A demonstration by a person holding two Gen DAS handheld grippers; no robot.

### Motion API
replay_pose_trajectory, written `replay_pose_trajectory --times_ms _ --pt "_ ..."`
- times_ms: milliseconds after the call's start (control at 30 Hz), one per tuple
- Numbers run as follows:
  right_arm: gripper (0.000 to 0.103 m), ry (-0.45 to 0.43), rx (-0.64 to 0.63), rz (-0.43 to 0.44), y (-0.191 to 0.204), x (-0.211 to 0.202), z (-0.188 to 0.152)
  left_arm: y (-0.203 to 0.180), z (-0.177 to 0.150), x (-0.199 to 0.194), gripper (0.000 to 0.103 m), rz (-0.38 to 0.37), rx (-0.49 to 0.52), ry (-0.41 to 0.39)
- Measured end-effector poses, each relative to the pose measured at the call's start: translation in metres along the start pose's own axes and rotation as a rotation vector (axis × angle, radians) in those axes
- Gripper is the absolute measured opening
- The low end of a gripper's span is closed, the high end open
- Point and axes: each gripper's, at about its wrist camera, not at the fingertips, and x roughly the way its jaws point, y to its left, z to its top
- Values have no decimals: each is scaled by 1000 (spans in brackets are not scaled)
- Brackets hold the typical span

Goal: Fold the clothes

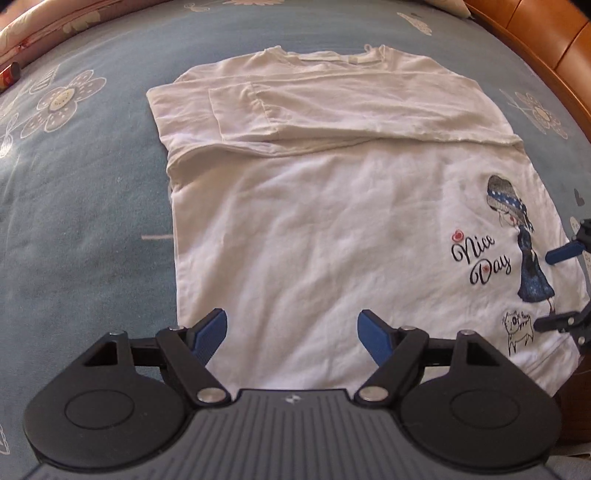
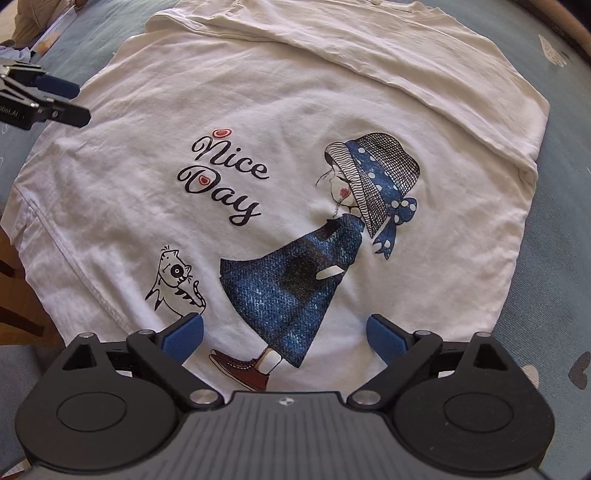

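Observation:
A white T-shirt [image 1: 314, 229] lies flat on the blue flowered bedspread [image 1: 81, 229], its sleeves folded across the chest near the collar. The print on it shows "Nice Day", a girl in a blue dress [image 2: 295, 288] and a small cat. My left gripper [image 1: 291, 332] hangs open over the shirt's near left part, with only cloth below its blue pads. My right gripper [image 2: 284, 336] stands wide open above the girl's skirt and shoe, near the hem. Each gripper also shows in the other view: the right gripper [image 1: 557, 288] at the shirt's right edge, the left gripper [image 2: 74, 101] at the upper left.
A brown wooden bed frame [image 1: 535, 40] curves around the far right. A pink quilt [image 1: 40, 22] lies at the far left corner, with a small dark and red object [image 1: 9, 74] beside it. The shirt's hem hangs near the bed edge, with brown wood [image 2: 14, 295] below it.

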Motion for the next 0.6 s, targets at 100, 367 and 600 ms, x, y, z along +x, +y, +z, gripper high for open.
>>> replay_pose_trajectory --times_ms 100,367,600 --pt "103 -11 -15 -15 7 5 -2 5 16 21 78 15 -26 -8" --pt "103 -8 -74 -32 9 7 -4 26 13 15 78 63 -73 -1" --pt "103 -28 -51 -72 13 10 -5 15 59 28 79 19 0 -94"
